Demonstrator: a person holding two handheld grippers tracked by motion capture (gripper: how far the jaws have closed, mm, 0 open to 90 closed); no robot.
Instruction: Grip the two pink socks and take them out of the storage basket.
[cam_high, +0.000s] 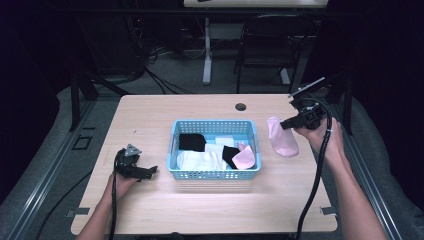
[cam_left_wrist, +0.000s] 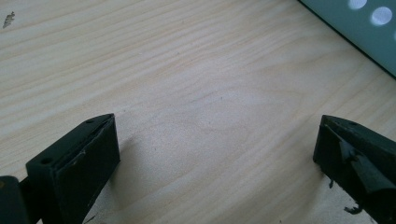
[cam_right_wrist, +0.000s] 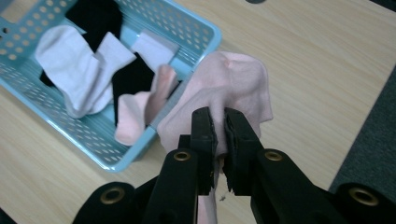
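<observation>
The right hand-held gripper (cam_right_wrist: 219, 135) pinches a pink sock (cam_right_wrist: 233, 88) tight. The sock hangs near the right edge of the worktop (cam_high: 200, 210), just beside the blue basket (cam_high: 214, 173); it may touch the wood. The left hand-held gripper (cam_left_wrist: 215, 154) rests wide apart near the left edge, holding nothing.
</observation>
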